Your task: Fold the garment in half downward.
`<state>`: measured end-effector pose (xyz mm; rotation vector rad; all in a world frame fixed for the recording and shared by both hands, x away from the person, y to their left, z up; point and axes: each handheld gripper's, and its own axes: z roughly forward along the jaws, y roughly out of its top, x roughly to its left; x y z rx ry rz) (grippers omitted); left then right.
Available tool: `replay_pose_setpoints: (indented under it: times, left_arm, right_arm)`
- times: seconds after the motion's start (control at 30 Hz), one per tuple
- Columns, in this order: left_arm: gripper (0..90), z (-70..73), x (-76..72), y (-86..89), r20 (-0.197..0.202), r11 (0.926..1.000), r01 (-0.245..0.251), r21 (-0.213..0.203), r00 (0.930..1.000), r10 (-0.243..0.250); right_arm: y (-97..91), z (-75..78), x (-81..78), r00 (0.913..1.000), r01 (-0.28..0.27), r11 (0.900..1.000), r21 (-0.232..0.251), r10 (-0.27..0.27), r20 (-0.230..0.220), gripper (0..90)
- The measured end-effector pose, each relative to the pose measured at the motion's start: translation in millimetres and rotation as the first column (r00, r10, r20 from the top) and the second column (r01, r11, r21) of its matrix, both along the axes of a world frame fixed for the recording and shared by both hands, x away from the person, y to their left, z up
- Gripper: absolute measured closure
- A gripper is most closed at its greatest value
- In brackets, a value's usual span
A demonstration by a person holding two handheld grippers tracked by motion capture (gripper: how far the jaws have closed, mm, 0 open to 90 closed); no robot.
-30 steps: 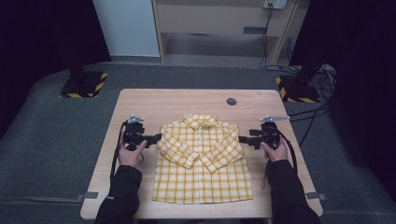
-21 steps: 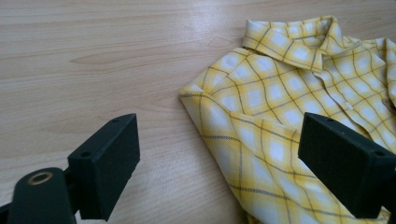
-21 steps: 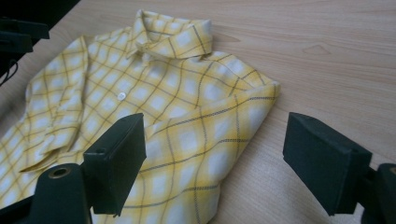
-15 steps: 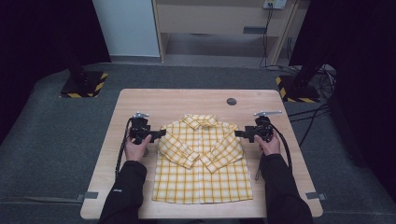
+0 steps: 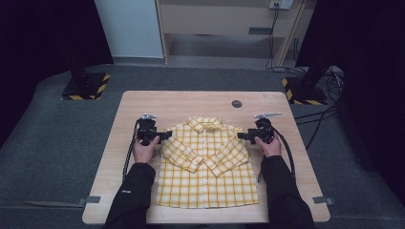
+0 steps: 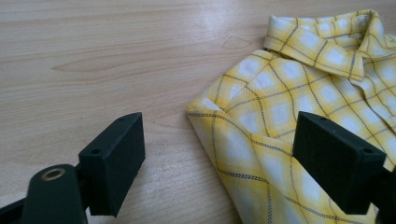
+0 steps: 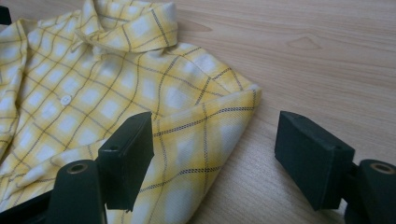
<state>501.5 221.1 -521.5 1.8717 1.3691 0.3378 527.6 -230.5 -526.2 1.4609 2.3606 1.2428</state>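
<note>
Partly cut off, both unclenched grippers [image 5: 168,135] [image 5: 240,136] have been closing astride shirt [image 5: 205,162] shoulders.

Item I see: one yellow plaid shirt [image 5: 206,164], white squares with dark lines, lying flat and face up mid-table, buttoned, collar toward the far edge, both sleeves folded inward across the chest, hem near my side.

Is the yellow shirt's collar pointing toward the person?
No, the shirt's collar lies at the far end, away from the person's hands.
</note>
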Motion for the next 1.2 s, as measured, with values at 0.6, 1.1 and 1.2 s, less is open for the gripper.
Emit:
replay_pose_setpoints:
  times: [0.6, 1.1, 1.2]
  left_arm:
    - [24.8, -12.2, -0.2, -8.8, 0.029, 0.9974, -0.014, 0.070, 0.9995, 0.012]
    - [51.1, -16.8, -11.0, -19.5, 0.109, 0.9902, -0.053, 0.129, 0.9933, 0.039]
    - [58.3, -16.7, -11.4, -19.9, 0.103, 0.9926, -0.059, 0.106, 0.9935, 0.048]
  right_arm:
    - [12.4, -10.6, -6.0, 0.9977, 0.030, 0.9992, -0.028, -0.029, 0.061, 42.2]
    - [31.5, -13.5, -19.4, 0.9843, 0.074, 0.9880, -0.136, -0.051, 0.169, 62.0]
    - [36.6, -13.5, -21.1, 0.9824, 0.078, 0.9851, -0.153, -0.050, 0.180, 69.4]
